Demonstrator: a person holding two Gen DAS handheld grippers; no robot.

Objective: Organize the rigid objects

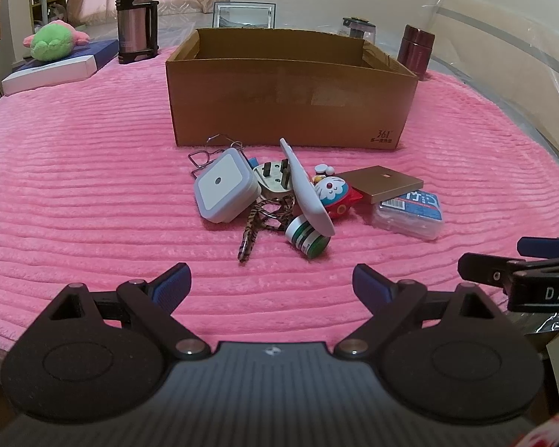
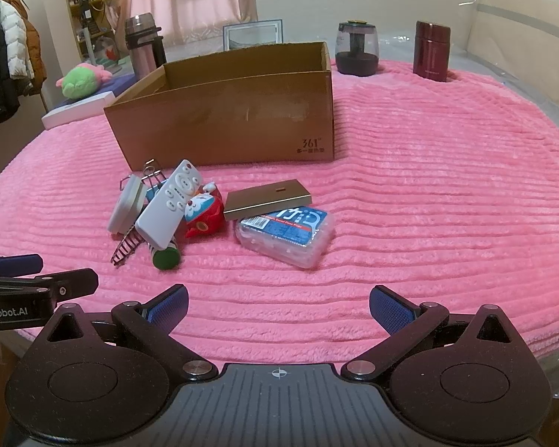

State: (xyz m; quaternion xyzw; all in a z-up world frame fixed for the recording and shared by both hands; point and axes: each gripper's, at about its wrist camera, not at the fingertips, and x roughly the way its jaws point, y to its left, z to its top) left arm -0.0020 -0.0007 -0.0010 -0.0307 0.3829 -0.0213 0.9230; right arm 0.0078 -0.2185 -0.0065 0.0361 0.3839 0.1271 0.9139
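A pink ribbed blanket (image 2: 428, 193) covers the whole surface. On its middle, toward the far edge, stands an open cardboard box (image 2: 227, 126), its inside not visible. Along the far edge stand a steel thermos (image 1: 136, 18), a dark glass jar (image 2: 357, 50) and a maroon flask (image 2: 432, 50); a green plush toy (image 1: 52, 41) lies at the far left corner.

Just in front of the box lies a heap of small things, touching one another: a white remote (image 2: 169, 208) propped aslant, a square night light (image 1: 225, 186), a gold flat case (image 2: 268, 199) resting on a clear floss-pick box (image 2: 287, 236), a red cartoon figure (image 2: 203, 218), a white plug (image 1: 274, 180), a green-striped roll (image 1: 307, 238) and a striped hair clip (image 2: 126, 247).

At the near edge, the left gripper (image 1: 272, 283) and right gripper (image 2: 279, 305) hover with jaws spread wide, both released, nothing between them.
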